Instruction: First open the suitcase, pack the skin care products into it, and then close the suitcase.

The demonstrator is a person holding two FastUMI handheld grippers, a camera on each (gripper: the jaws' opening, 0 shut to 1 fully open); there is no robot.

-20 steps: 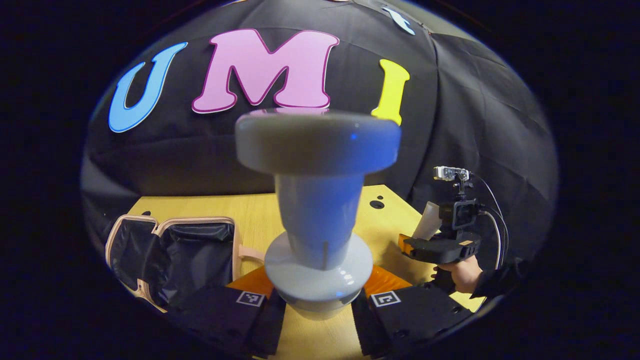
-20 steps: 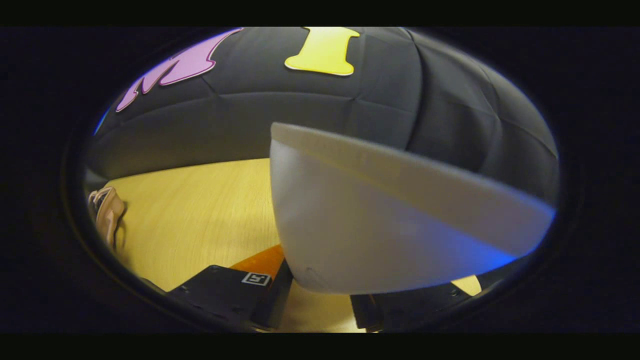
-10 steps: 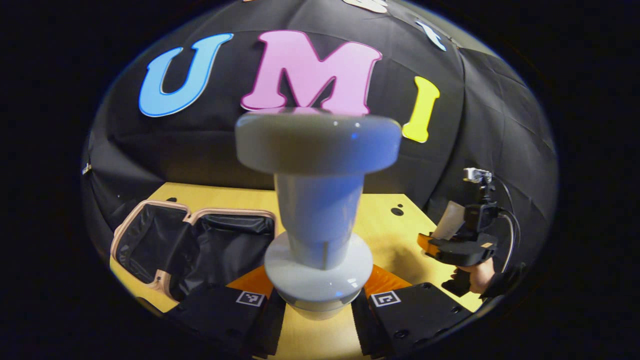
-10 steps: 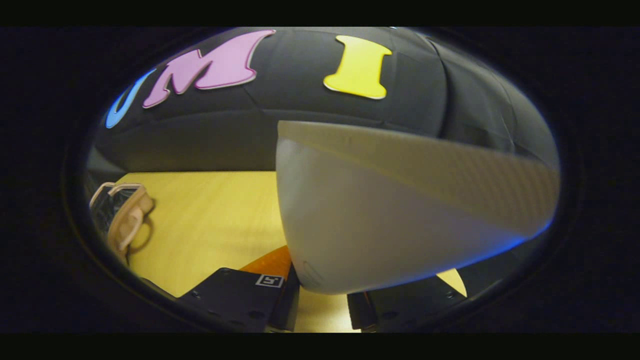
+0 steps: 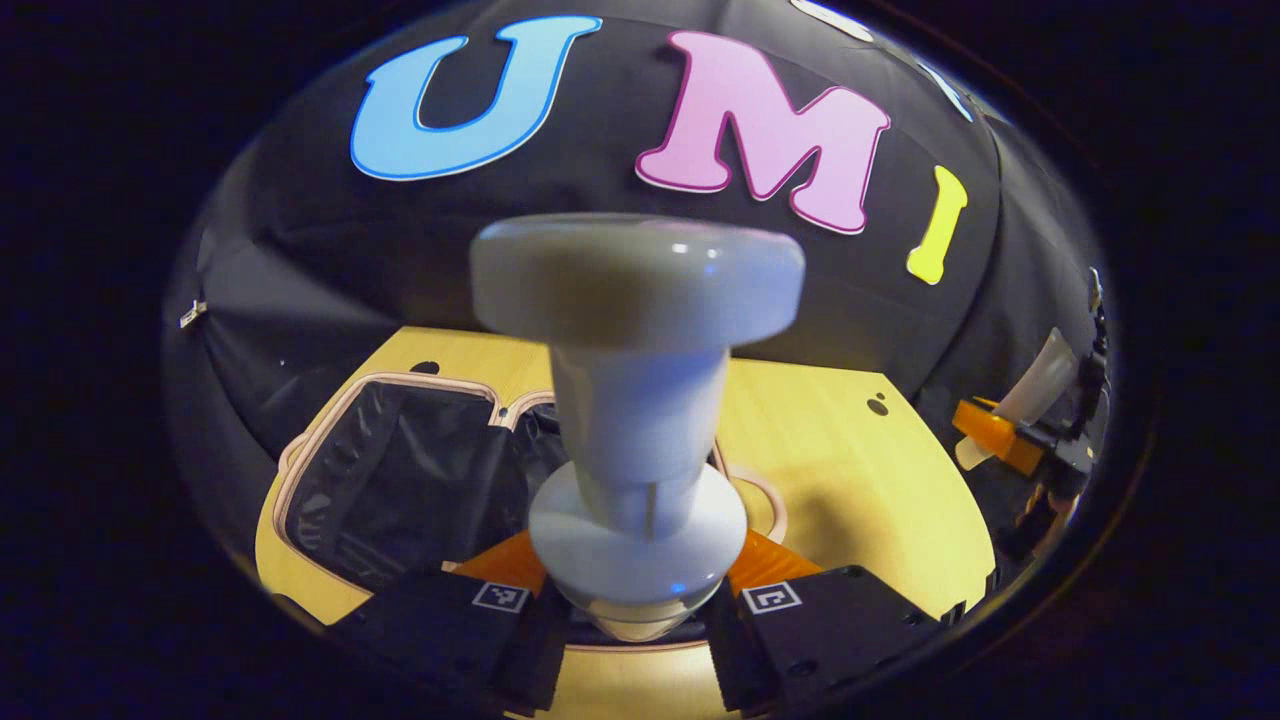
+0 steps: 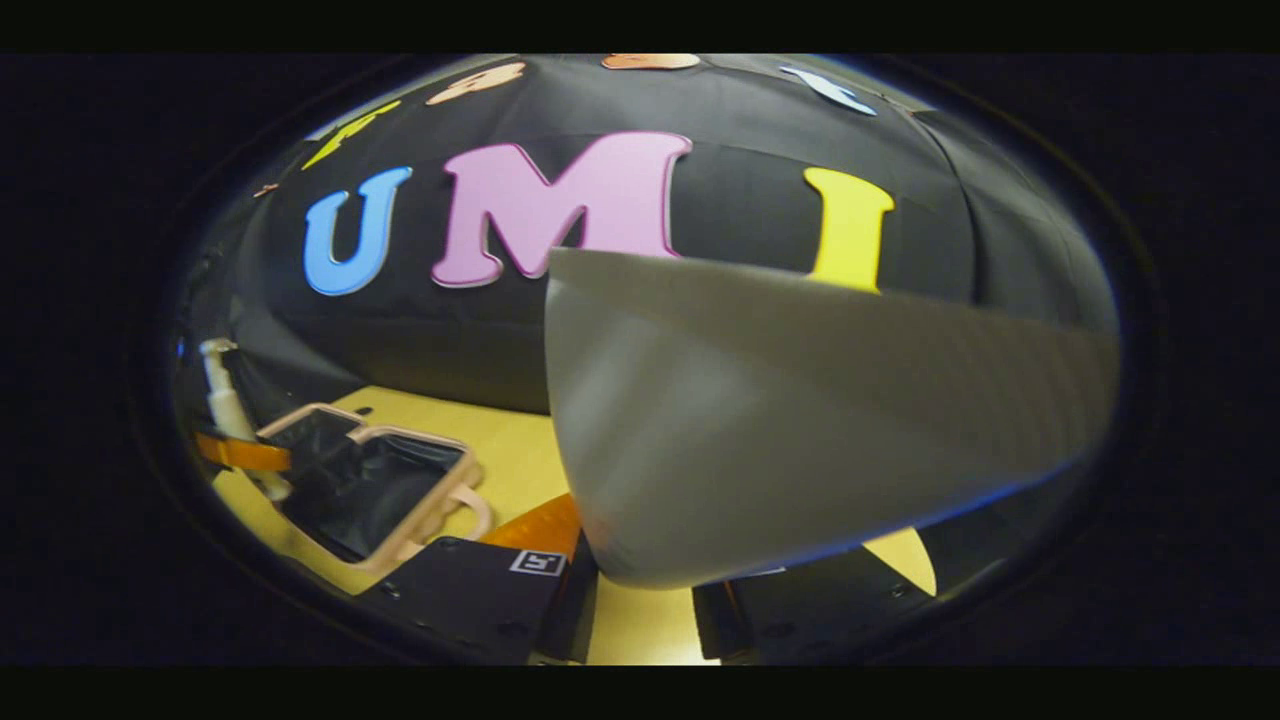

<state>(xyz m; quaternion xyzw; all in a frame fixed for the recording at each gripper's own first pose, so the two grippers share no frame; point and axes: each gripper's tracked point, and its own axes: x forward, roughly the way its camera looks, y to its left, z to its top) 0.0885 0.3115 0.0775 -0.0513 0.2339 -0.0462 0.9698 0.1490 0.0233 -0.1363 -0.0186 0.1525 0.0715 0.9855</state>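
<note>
My left gripper is shut on a white bottle with a wide flat cap, held upright above the table. Just behind and below it lies the open suitcase, pink-trimmed with black lining; its right half is hidden by the bottle. In the right gripper view, my right gripper is shut on the lower end of a white tube with a flat crimped end. The suitcase lies at the left there, with the left gripper and its bottle beside it. The right gripper sits at the far right of the left gripper view.
The yellow wooden table has small round holes near its back edge. Bare wood lies to the right of the suitcase. The black booth wall rises close behind the table.
Both views have swung left toward the suitcase. The left gripper carried its bottle up over the suitcase. In the right gripper view the suitcase and the left gripper came into sight.
</note>
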